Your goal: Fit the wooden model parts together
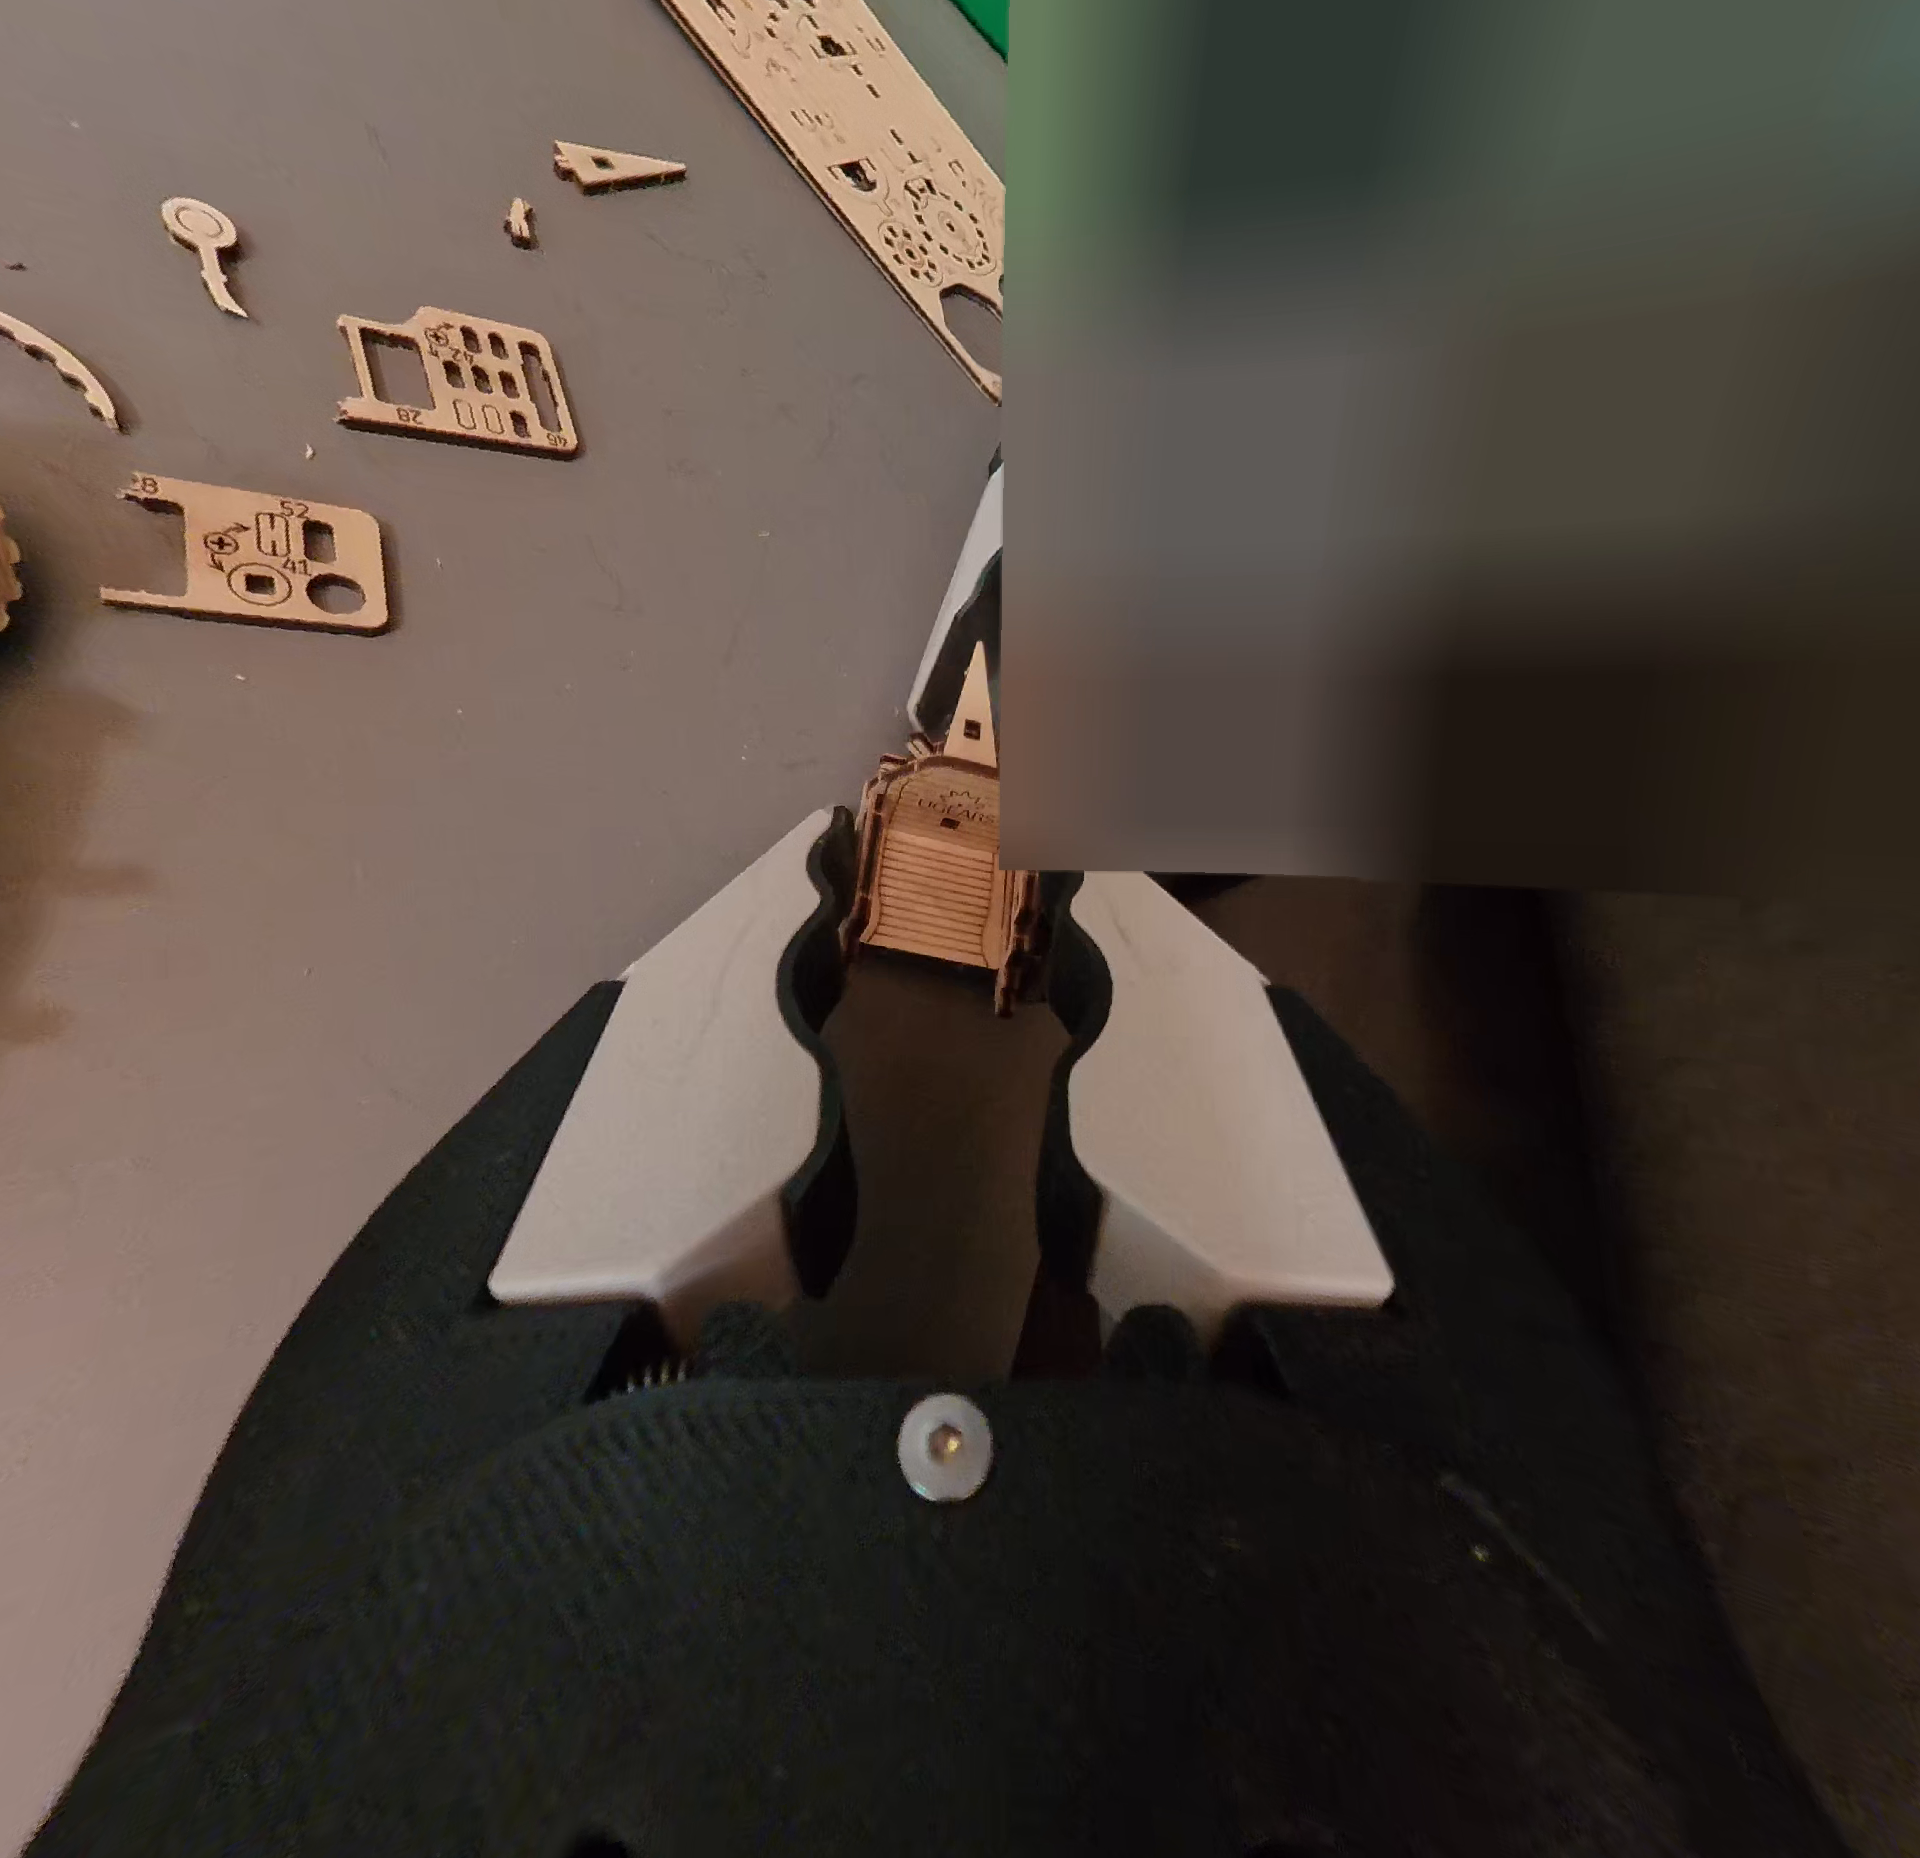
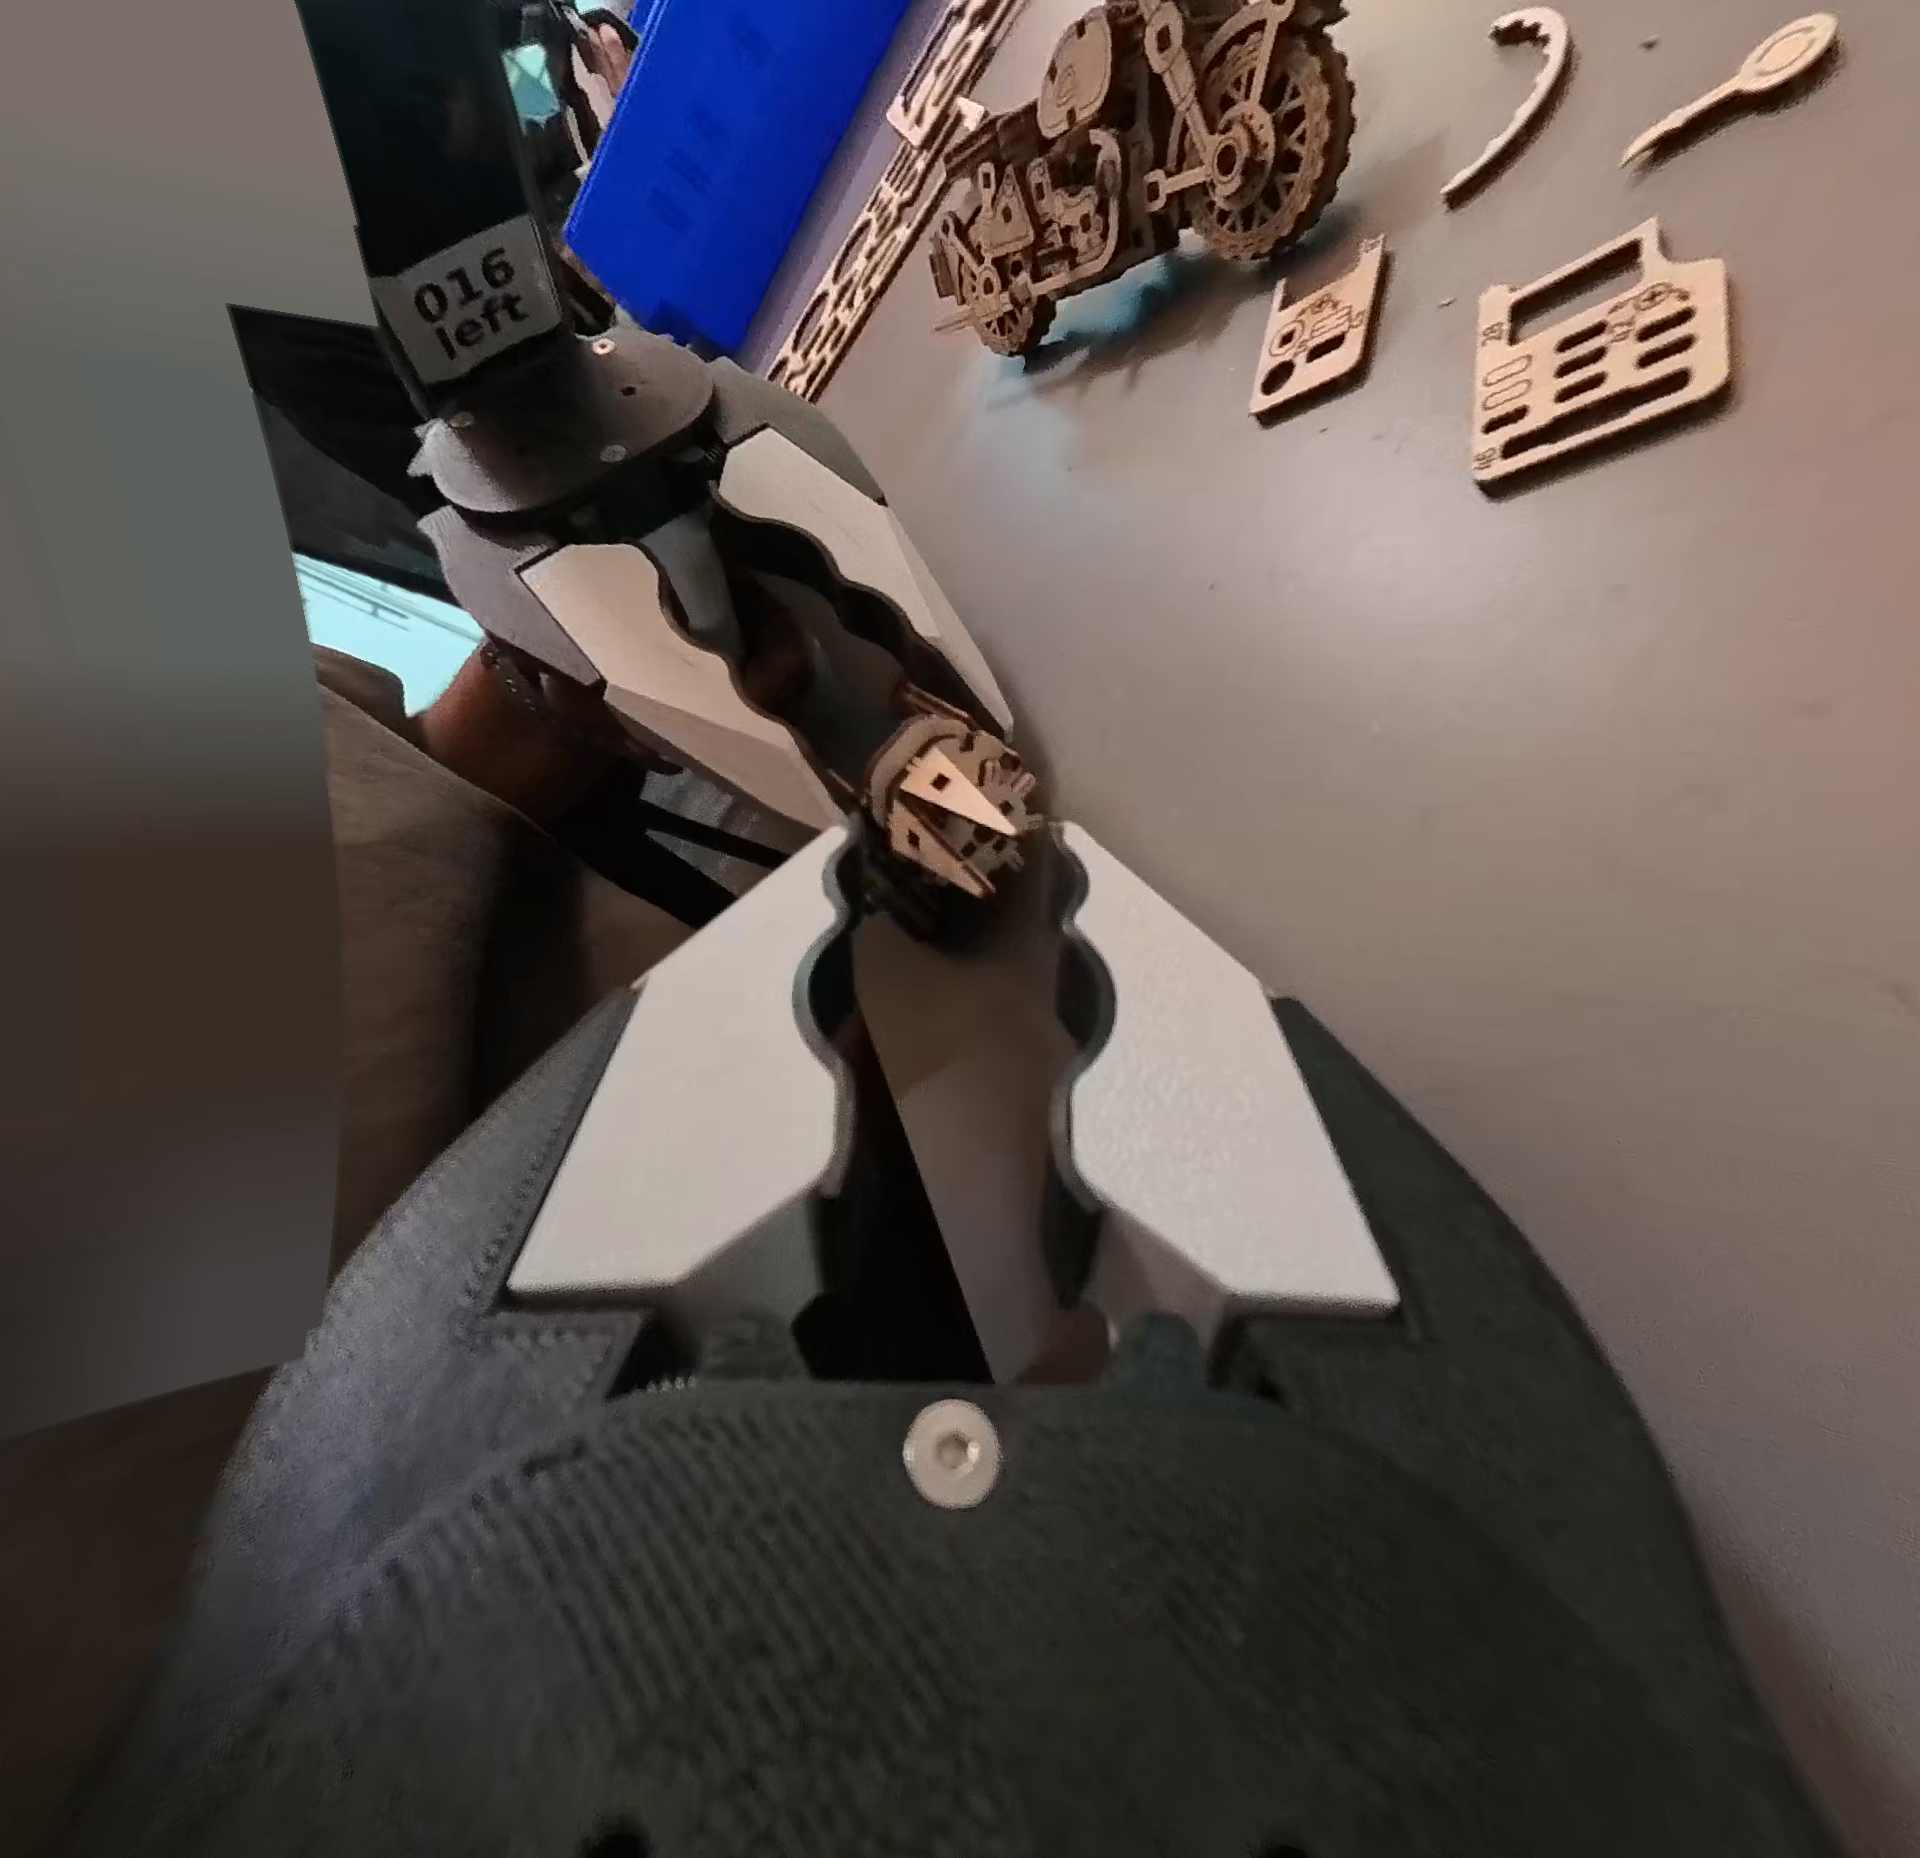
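While both tongs meet over the table edge, the left tongs (image 1: 940, 909) pinch the small subassembly (image 1: 935, 883) and the right tongs (image 2: 951, 863) pinch its triangular piece (image 2: 951, 795), apparently mid-insertion. Beyond them, loose flat parts (image 2: 1605, 354) lie unfitted, so much remains.

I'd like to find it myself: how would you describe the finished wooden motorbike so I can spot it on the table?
Start at the grey table and look to its far side, by the blue box. There the wooden motorbike stands upright on its spoked wheels. Unlike the flat cut-out pieces lying beside it, it is a fully built, three-dimensional model.
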### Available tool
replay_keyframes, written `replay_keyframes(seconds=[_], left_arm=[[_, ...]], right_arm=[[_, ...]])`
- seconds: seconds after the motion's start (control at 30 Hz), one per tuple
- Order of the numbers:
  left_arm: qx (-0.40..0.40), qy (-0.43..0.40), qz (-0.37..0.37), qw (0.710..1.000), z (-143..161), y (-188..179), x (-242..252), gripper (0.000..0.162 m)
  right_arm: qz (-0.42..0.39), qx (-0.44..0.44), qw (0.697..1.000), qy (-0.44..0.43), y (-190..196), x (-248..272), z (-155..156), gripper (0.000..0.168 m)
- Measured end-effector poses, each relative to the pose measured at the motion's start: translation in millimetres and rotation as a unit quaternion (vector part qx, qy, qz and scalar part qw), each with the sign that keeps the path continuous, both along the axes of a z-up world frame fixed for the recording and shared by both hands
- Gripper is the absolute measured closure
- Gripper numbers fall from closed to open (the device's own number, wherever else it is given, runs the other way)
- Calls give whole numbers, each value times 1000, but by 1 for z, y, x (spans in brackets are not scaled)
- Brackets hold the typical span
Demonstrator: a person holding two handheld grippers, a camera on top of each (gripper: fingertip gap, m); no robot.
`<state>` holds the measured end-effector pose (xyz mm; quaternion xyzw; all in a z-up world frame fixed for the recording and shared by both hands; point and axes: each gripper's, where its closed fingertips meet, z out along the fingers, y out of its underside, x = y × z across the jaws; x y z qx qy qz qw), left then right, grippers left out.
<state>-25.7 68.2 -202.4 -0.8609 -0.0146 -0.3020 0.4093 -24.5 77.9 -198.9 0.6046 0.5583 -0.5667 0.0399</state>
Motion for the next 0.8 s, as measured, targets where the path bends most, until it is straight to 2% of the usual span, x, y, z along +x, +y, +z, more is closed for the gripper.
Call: replay_keyframes(seconds=[0.33, 0.8], left_arm=[[0, -3, 0, 1000, 0, 0, 0, 128], [-2, -13, 0, 1000, 0, 1, 0, 128]], right_arm=[[6, 5, 1000, -13, -3, 0, -4, 144], [10, 0, 1000, -8, -3, -1, -3, 145]])
